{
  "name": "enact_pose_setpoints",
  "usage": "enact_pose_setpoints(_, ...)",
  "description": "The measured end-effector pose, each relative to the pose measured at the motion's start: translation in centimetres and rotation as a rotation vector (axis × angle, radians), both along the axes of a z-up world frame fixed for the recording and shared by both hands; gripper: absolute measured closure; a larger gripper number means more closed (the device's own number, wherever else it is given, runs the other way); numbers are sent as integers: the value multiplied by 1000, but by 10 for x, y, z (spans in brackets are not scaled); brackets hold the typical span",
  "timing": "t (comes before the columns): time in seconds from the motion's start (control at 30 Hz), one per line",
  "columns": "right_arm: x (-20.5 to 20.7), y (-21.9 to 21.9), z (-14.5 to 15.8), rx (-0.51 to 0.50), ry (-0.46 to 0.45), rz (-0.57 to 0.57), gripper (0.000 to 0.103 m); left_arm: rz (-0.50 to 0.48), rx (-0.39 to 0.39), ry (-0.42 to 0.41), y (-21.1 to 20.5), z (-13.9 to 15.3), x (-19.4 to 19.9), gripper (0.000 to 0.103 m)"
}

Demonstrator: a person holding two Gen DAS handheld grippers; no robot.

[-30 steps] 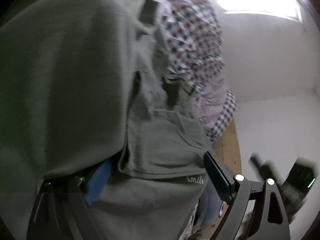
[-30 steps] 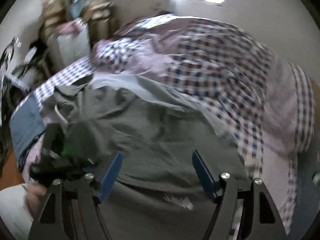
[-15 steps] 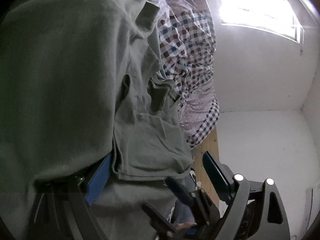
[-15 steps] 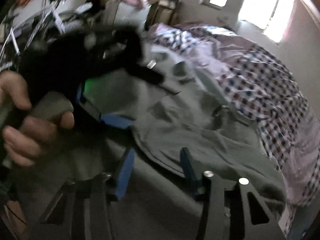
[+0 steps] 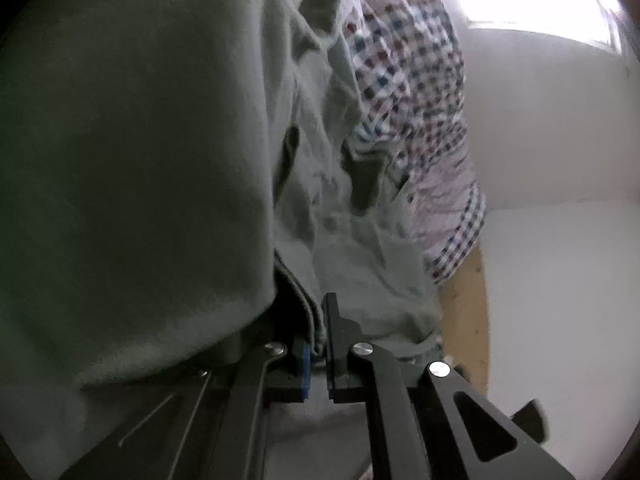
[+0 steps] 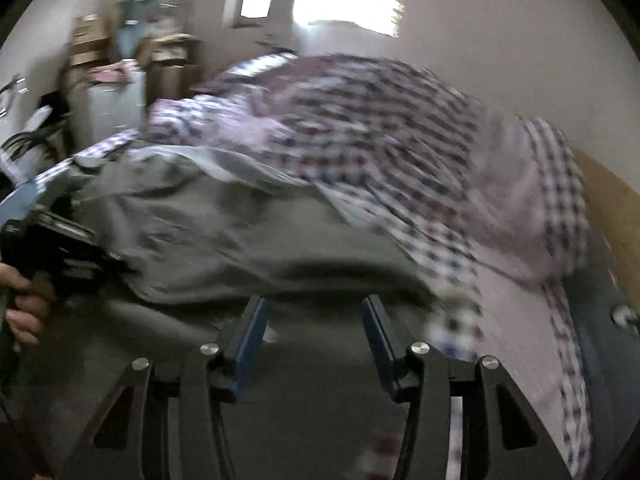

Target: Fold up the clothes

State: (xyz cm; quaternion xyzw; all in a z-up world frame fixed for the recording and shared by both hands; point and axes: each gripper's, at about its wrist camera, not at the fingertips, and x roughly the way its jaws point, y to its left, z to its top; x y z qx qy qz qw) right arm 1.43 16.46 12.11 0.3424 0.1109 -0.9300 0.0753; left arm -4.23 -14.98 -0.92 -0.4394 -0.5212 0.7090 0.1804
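Pinching a stitched hem of the grey-green garment [image 5: 168, 160] between blue-padded fingers [image 5: 306, 368] drawn nearly together, left gripper [image 5: 317, 354] seen from its wrist view with loose cloth draped over its left side and hanging close to the lens. Standing wide apart and holding nothing, fingers [image 6: 249, 344] of the right gripper [image 6: 316, 340], poised just above a folded edge of the same garment. Spreading outward from both tools, grey-green fabric rumpled across a checked bedspread [image 6: 400, 128], a belt loop or tab showing further up in the left view. Beyond that, a wooden bed edge [image 5: 466, 312], white wall and bright window; at the far left of the right view, a hand [image 6: 20, 304] gripping the other tool's handle. Likely risks from here: hem slipping out of the narrow pinch if pulled hard against the weight of the draped cloth; right gripper closing on one layer too few or catching the bedspread beneath, dragging it along; blur in the right view suggesting speed, so a missed edge and a crooked fold
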Motion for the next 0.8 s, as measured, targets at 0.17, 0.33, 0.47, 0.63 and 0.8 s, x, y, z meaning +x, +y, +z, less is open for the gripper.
enact_pose_setpoints(0.17,4,26,-1,36,-33,-58,50,87,15,109,-28,23,4,101)
enact_pose_setpoints(0.33,-12,35,-10,56,-70,-70,50,168,12,154,-64,32,6,101)
enact_pose_setpoints(0.47,-22,30,-14,112,-56,-72,50,219,27,126,-84,21,7,101)
enact_pose_setpoints(0.63,-27,5,-17,244,-33,-7,51,217,20,116,-91,20,13,101)
enact_pose_setpoints(0.8,-42,1,-33,338,-98,-20,94,219,32,104,-90,19,11,101)
